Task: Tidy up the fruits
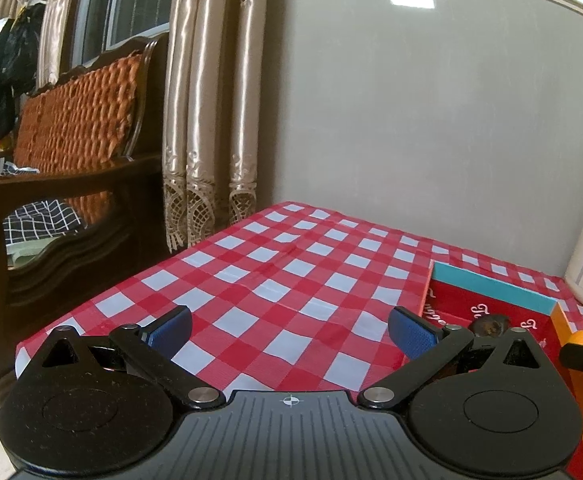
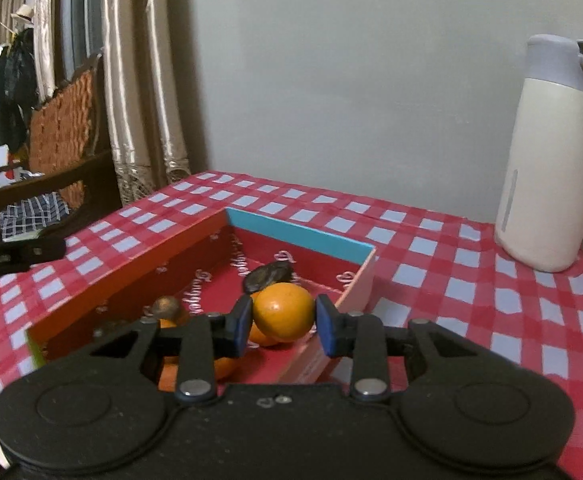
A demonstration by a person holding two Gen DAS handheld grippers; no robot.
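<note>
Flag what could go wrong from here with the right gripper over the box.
1. The right gripper pinches the round orange with only its pad tips; it may roll or pop out.
2. It hangs close to the box's right wall, so a fast lowering could clip the rim.
3. Other oranges and a dark fruit lie right below; a drop could knock them.

You have a checked table [image 2: 431, 236] carrying a red box [image 2: 131, 264]; right of the box, by the wall, stands a cream jug [image 2: 547, 168]
</note>
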